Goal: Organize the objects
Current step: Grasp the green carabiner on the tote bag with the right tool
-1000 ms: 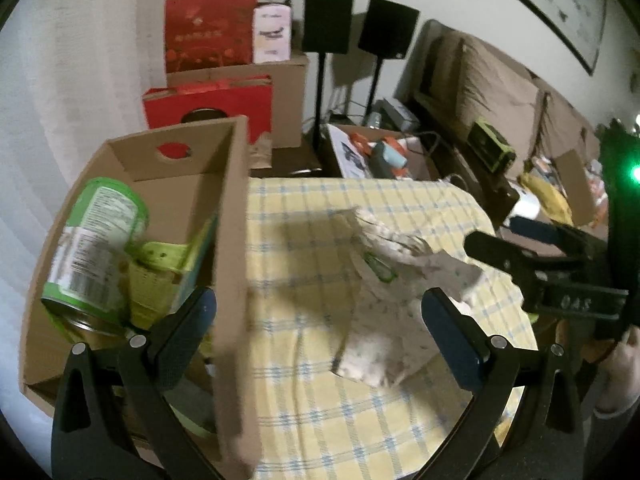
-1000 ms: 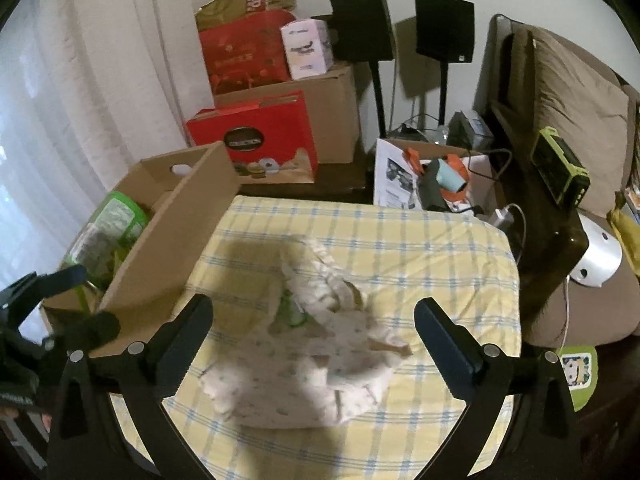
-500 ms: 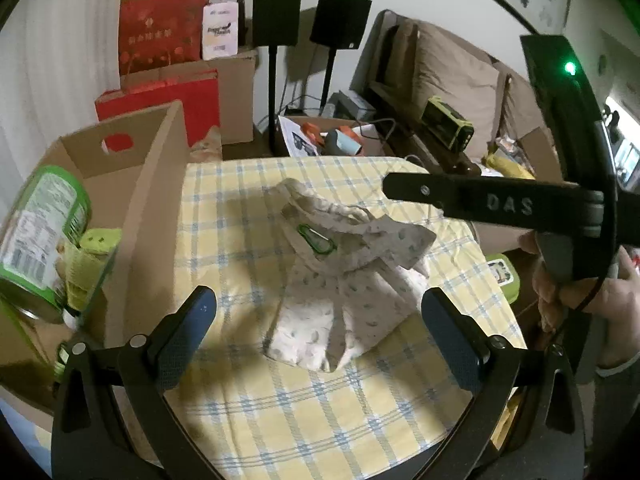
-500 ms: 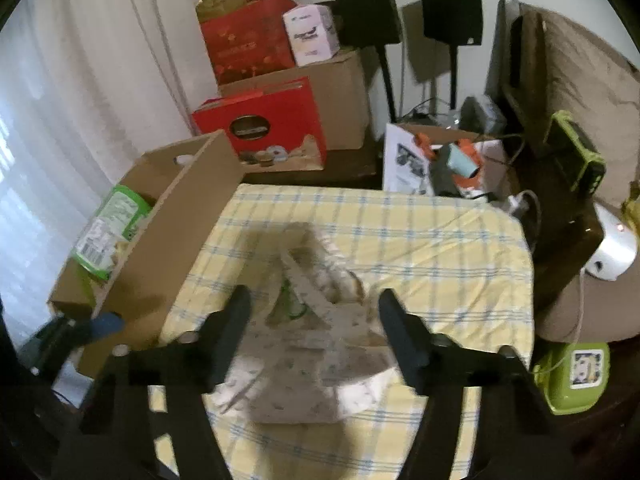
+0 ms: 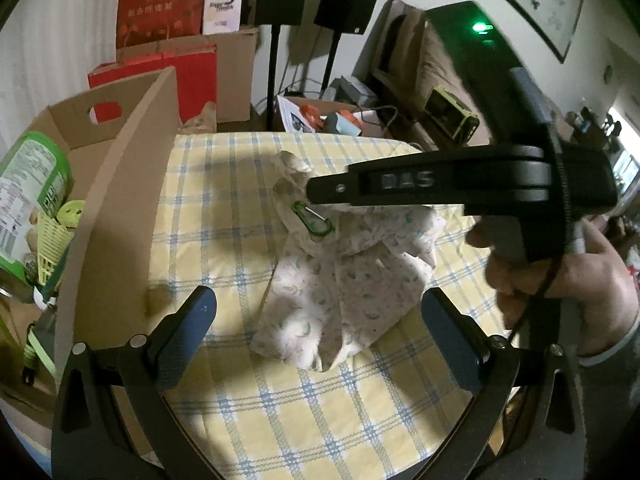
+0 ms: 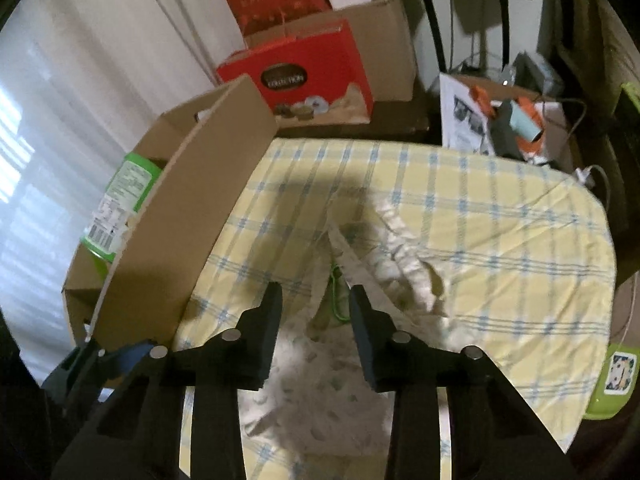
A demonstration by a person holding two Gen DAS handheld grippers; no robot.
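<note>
A white leaf-print cloth bag point(image 5: 340, 280) lies crumpled on the yellow checked tablecloth point(image 5: 224, 200), with a green carabiner point(image 5: 314, 218) clipped at its straps. My left gripper point(image 5: 318, 312) is open, its blue pads wide apart on either side of the bag's near end. My right gripper point(image 6: 315, 294) hangs just over the straps, its jaws closing to a narrow gap. The carabiner point(image 6: 336, 300) and some cloth point(image 6: 320, 380) show in that gap, and the pads do not visibly press on them. In the left wrist view the right gripper point(image 5: 316, 196) reaches in from the right, held by a person's hand point(image 5: 560, 280).
An open cardboard box point(image 5: 132, 184) stands along the table's left edge, holding a green can point(image 5: 28, 200) and a yellow-green basket point(image 5: 52, 248). Red gift boxes point(image 6: 304, 76), brown cartons and speaker stands are behind the table. A sofa point(image 5: 440, 72) is at the right.
The right gripper's jaws narrowed from wide apart to a small gap as it came down over the bag's straps. The left gripper sank closer to the bag.
</note>
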